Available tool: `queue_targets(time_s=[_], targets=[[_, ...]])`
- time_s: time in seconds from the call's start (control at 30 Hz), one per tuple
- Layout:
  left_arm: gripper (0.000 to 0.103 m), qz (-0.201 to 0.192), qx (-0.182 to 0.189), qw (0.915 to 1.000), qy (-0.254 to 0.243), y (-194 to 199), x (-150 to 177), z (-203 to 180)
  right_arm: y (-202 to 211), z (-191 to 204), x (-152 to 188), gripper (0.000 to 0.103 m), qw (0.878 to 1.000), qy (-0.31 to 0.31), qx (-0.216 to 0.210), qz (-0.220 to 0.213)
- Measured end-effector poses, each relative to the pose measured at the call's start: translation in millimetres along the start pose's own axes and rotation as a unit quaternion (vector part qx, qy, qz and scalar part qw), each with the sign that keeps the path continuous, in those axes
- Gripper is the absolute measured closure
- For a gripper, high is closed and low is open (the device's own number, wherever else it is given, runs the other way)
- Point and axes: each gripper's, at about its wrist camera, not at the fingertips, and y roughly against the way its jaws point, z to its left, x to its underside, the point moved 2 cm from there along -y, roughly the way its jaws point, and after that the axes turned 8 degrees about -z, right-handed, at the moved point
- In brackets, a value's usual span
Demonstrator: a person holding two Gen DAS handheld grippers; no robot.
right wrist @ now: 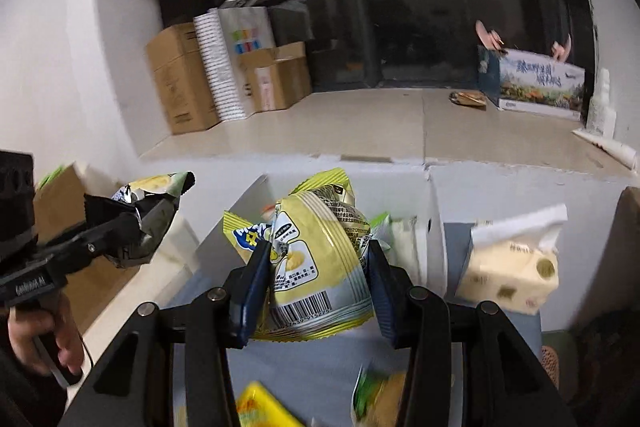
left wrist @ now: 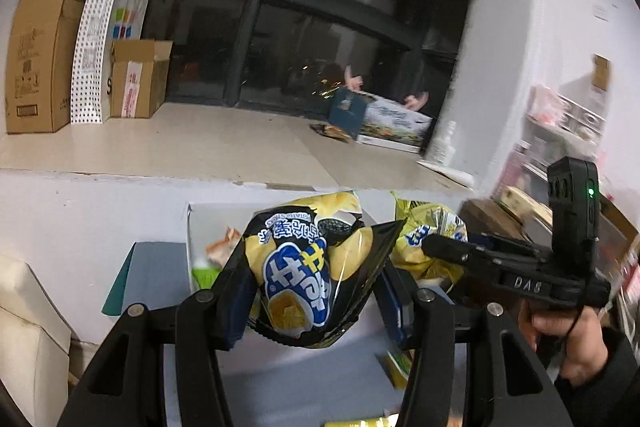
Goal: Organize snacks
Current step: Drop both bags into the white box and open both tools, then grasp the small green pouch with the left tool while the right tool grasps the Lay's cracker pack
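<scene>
Your left claw clamped the black-and-yellow foil chip bag, your right claw pinched the pale yellow crinkled snack bag; both were held up over the grey desk, probably bound for the white open box behind.

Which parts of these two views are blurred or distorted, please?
Left wrist view: fisheye bends the ledge; the shelf at right is motion-smeared, while the black chip bag stays sharp. Right wrist view: the snacks at the bottom edge are blurred; the yellow chip bag reads clearly.
</scene>
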Motion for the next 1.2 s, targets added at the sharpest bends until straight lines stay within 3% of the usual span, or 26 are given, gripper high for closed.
queue_targets(time_s=[0.13,0.17,0.2,0.23,0.27,0.4,0.57,0.8,0.93,1.1,1.2], targets=[[0.037,0.033,-0.034,0.9987,0.016,-54,-6,19,-46,-16,-23,0.051,1.0,-0.016,0.014,0.018],[0.019,0.052,-0.049,0.9972,0.023,-66,-3,26,-60,-21,-29,0.048,0.999,-0.027,0.008,0.026],[0.006,0.065,-0.063,0.9955,0.025,-75,0,30,-71,-27,-34,0.034,0.999,-0.04,0.011,0.029],[0.0,0.068,-0.067,0.9952,0.025,-78,2,33,-77,-30,-37,0.006,0.998,-0.048,0.013,0.03],[0.0,0.067,-0.066,0.9953,0.023,-77,6,34,-81,-32,-39,0.0,0.998,-0.053,0.019,0.03],[0.0,0.066,-0.055,0.9961,0.02,-63,18,36,-74,-35,-37,0.0,0.997,-0.076,0.009,0.026],[0.0,0.065,-0.052,0.9965,0.006,-31,26,29,-44,-31,-25,0.0,0.998,-0.06,0.007,0.007],[0.0,0.052,-0.004,0.9981,-0.032,45,53,-7,37,-13,3,0.0,0.998,-0.038,-0.038,-0.029],[0.0,0.046,0.033,0.9979,-0.033,88,82,-28,90,-7,42,0.0,0.998,-0.026,-0.042,-0.042],[0.0,0.05,0.042,0.9977,-0.017,122,124,-45,130,-10,115,0.0,1.0,-0.011,0.02,0.003],[0.0,0.054,0.052,0.9971,-0.005,136,144,-55,140,-12,147,0.0,0.999,-0.012,0.032,0.031]])
